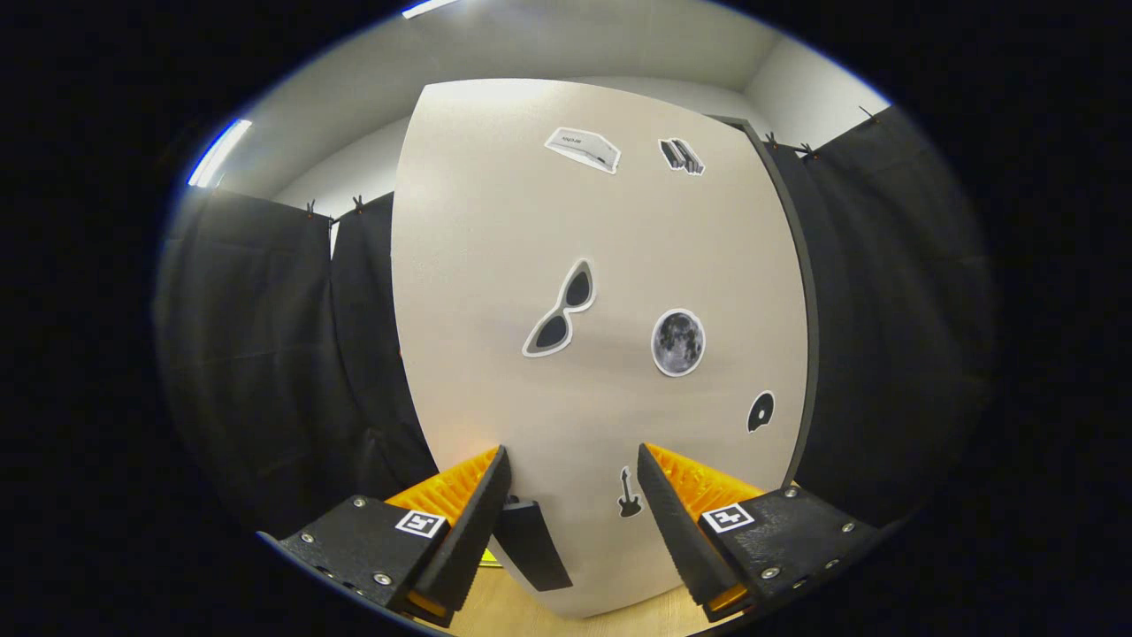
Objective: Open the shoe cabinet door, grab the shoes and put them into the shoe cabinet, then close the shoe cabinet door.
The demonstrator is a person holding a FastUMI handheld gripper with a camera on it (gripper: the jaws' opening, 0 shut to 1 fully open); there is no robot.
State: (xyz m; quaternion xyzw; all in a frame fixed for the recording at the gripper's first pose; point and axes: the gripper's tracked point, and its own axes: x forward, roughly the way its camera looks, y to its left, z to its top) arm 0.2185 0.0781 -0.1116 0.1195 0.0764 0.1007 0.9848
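The shoe cabinet door [601,265] stands close ahead, a pale beige panel with several stickers on it. Its black handle [532,541] sits low on the door's left side, between my fingers and nearer the left one. My gripper [573,449] is open, with the fingertips close to the door face and nothing held between them. The cabinet's dark side edge [799,292] runs down the door's right side. I cannot tell whether the door is fully closed.
Black cloth walls [265,354] hang on both sides of the cabinet. A light wooden surface [495,610] lies under the door and the fingers. A small yellow thing [489,558] peeks out beside the left finger.
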